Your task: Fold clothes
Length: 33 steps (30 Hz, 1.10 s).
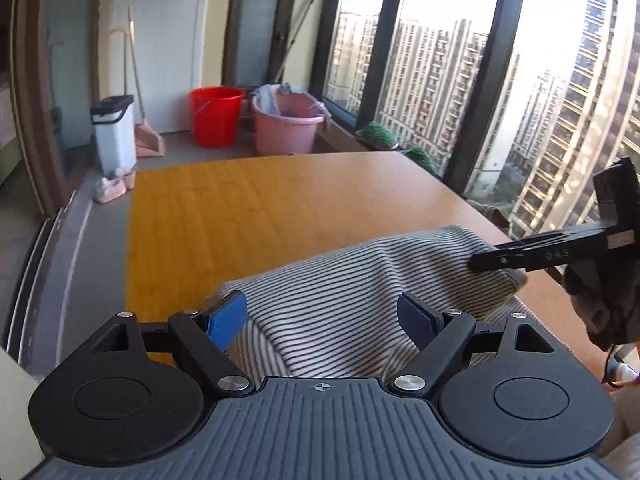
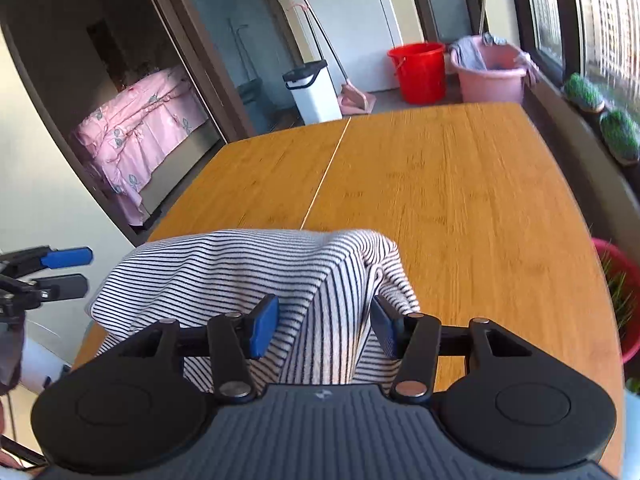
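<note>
A white garment with thin dark stripes (image 1: 352, 292) lies bunched at the near edge of the wooden table (image 1: 260, 204). My left gripper (image 1: 322, 318) is open, its pads on either side of the cloth. In the right wrist view the same garment (image 2: 256, 272) is humped up between the pads of my right gripper (image 2: 324, 326), which is open around a raised fold. The right gripper's fingers (image 1: 520, 258) show at the right of the left wrist view, over the garment's right end. The left gripper's fingers (image 2: 64, 268) show at the left edge of the right wrist view, apart from the cloth.
The table (image 2: 440, 184) stretches away beyond the garment. Past its far end stand a red bucket (image 1: 216, 114), a pink tub (image 1: 286, 124), a white bin (image 1: 114, 132) and a dustpan with broom. Windows and potted plants (image 2: 618, 134) run along the right. A red pot (image 2: 618, 300) sits at the table's right.
</note>
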Available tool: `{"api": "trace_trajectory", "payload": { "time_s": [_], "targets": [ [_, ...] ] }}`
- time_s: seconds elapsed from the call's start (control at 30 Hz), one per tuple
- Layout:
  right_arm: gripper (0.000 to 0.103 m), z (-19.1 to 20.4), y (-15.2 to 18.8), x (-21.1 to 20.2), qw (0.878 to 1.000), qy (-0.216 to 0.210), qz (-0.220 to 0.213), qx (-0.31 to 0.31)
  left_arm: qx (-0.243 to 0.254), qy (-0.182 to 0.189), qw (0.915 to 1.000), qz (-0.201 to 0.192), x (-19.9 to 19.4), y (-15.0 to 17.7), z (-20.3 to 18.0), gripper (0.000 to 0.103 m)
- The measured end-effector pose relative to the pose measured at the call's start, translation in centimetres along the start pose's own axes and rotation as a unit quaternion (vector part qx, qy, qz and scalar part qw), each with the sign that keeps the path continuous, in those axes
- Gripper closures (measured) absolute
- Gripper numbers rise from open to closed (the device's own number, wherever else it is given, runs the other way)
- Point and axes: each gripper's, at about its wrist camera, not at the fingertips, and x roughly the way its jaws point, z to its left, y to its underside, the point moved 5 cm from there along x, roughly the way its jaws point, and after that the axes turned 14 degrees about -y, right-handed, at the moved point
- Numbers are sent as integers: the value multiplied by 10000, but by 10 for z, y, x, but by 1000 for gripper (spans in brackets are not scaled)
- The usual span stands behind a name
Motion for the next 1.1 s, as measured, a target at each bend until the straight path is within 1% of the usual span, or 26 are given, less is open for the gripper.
{"api": "trace_trajectory", "payload": {
  "time_s": [0.03,0.07,0.1,0.13,0.17,0.23,0.27,0.33,0.4,0.47,0.53,0.6,0.67,0.7,0.73,0.77,0.83,0.9,1.03,1.07,1.1],
  "targets": [
    [53,-4,2,5,9999,-60,33,94,-119,-65,9996,244,13,4,4,23],
    [53,-8,4,9,9998,-119,62,165,-210,-101,9986,468,26,10,8,30],
    [55,-10,5,13,9996,-175,85,198,-292,-159,9973,648,37,16,12,34],
    [59,-12,6,16,9994,-235,95,217,-372,-173,9964,739,44,21,15,34],
    [63,-12,6,18,9993,-303,85,214,-493,-93,9957,776,49,24,18,34],
    [74,-10,3,25,9991,-400,60,162,-742,68,9943,761,53,25,22,37],
    [75,-8,0,29,9992,-398,34,80,-764,82,9945,718,53,22,23,40],
    [77,-4,-14,38,9994,-250,-63,-221,-656,26,9962,564,57,10,21,45],
    [78,-5,-35,46,9988,-117,-240,-412,-563,-46,9976,392,66,-10,18,50],
    [79,-6,-57,51,9976,-8,-425,-549,-549,-62,9982,226,75,-32,17,52],
    [79,-12,-72,52,9967,85,-562,-586,-581,-45,9983,97,82,-48,14,53],
    [78,-19,-73,53,9976,89,-481,-493,-588,-39,9982,96,85,-51,13,53],
    [74,-26,-64,52,9986,92,-346,-393,-573,19,9981,223,85,-40,11,52],
    [70,-31,-59,52,9990,99,-277,-341,-639,71,9974,320,86,-34,12,50],
    [64,-35,-53,51,9993,110,-227,-292,-750,134,9962,417,87,-27,15,48],
    [63,-38,-48,51,9994,132,-224,-247,-871,197,9948,497,87,-20,17,45],
    [63,-43,-42,50,9994,169,-273,-141,-1086,252,9918,620,89,-12,23,44],
    [63,-42,-41,48,9992,183,-335,-133,-1203,220,9904,649,90,-9,28,45],
    [64,-37,-42,49,9983,302,-400,-295,-1163,207,9916,532,88,-12,25,46],
    [66,-36,-41,49,9981,318,-408,-322,-1137,177,9920,520,89,-13,24,47],
    [69,-36,-41,50,9981,314,-407,-336,-1125,142,9922,524,91,-14,23,48]
  ]
}}
